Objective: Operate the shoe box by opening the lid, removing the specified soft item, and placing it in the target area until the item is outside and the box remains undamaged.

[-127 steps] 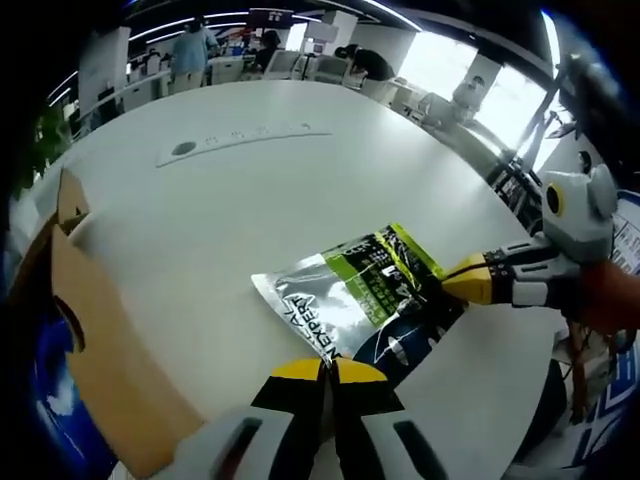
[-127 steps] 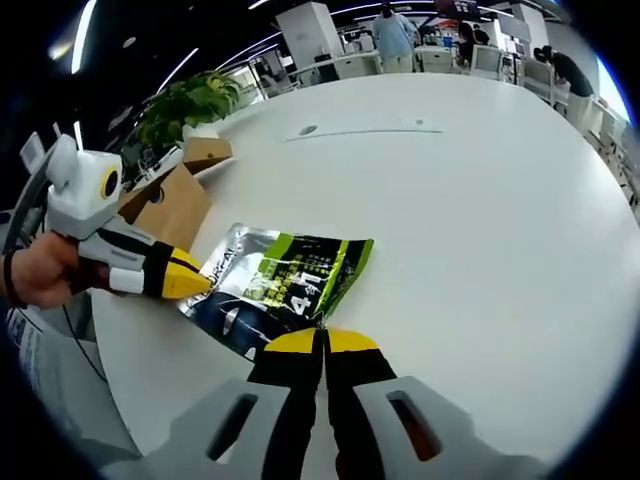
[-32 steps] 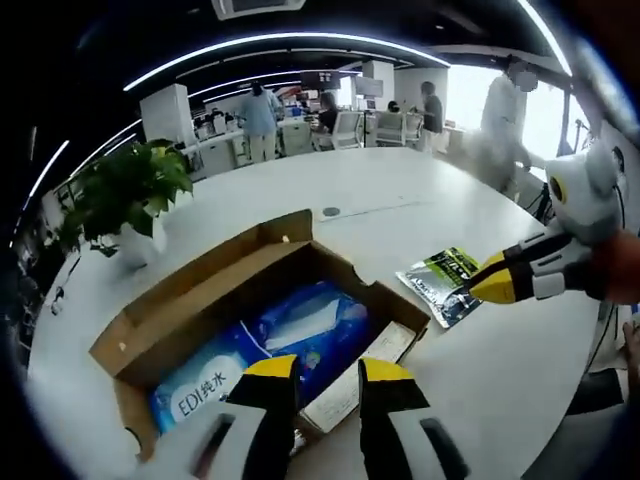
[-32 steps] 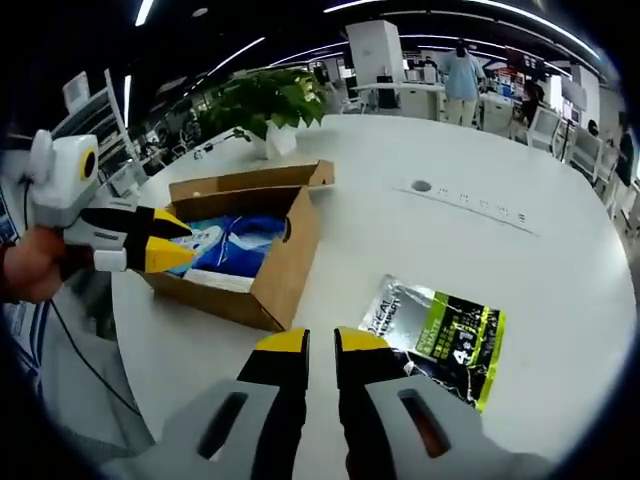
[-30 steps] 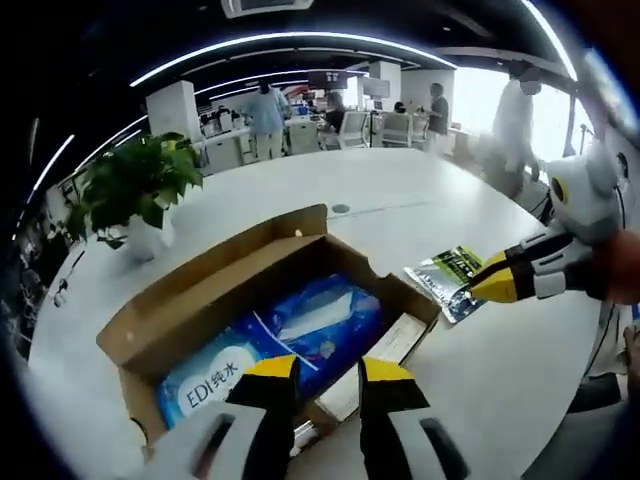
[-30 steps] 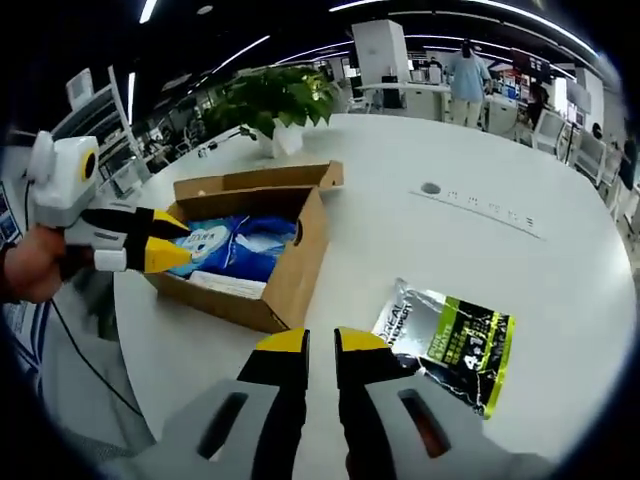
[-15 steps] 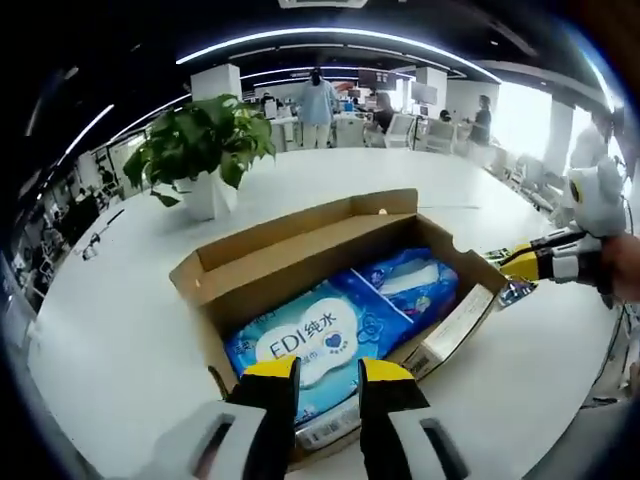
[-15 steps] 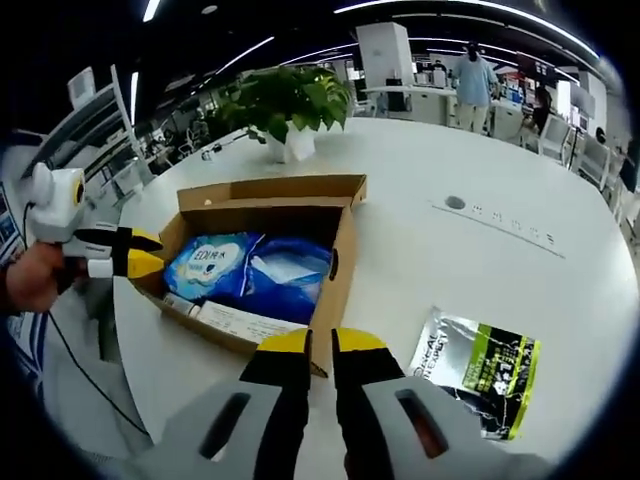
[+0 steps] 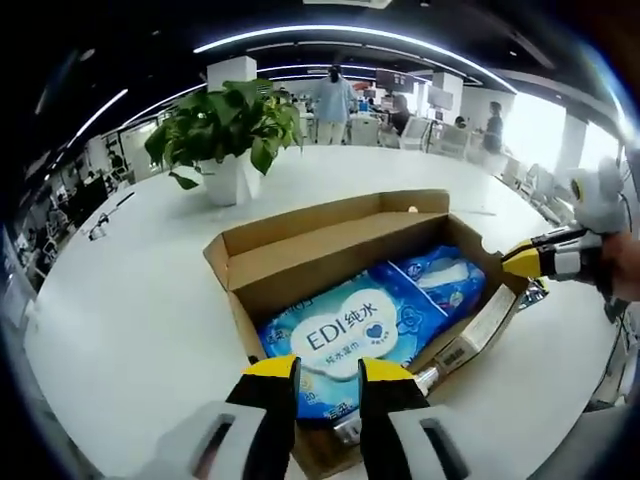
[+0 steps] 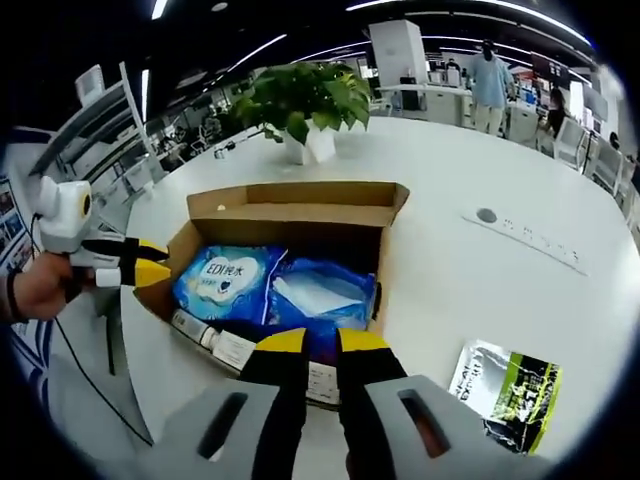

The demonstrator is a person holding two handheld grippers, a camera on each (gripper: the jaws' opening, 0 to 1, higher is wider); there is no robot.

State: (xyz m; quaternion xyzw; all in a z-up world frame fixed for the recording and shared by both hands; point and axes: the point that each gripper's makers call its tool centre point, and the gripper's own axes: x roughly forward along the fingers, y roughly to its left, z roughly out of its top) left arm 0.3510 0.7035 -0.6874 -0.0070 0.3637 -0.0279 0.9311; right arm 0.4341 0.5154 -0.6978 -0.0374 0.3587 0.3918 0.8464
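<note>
A white round office table (image 9: pixel 130 310) bears a potted plant (image 9: pixel 232 135) beyond the open shoe box (image 9: pixel 330 245) holding blue wipe packs (image 9: pixel 345 330); a foil pouch (image 10: pixel 510 395) lies outside. The left gripper (image 9: pixel 328 370) and right gripper (image 10: pixel 322 343) are each slightly parted and hold nothing.

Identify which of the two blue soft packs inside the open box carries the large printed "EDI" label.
It is the blue pack nearest the left gripper, with a white oval reading "EDI"; the other blue pack beside it shows no such lettering.

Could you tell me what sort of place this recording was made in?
It looks like an open-plan office: a large white table with a potted plant, rows of desks with people standing at them, and strip ceiling lights.
</note>
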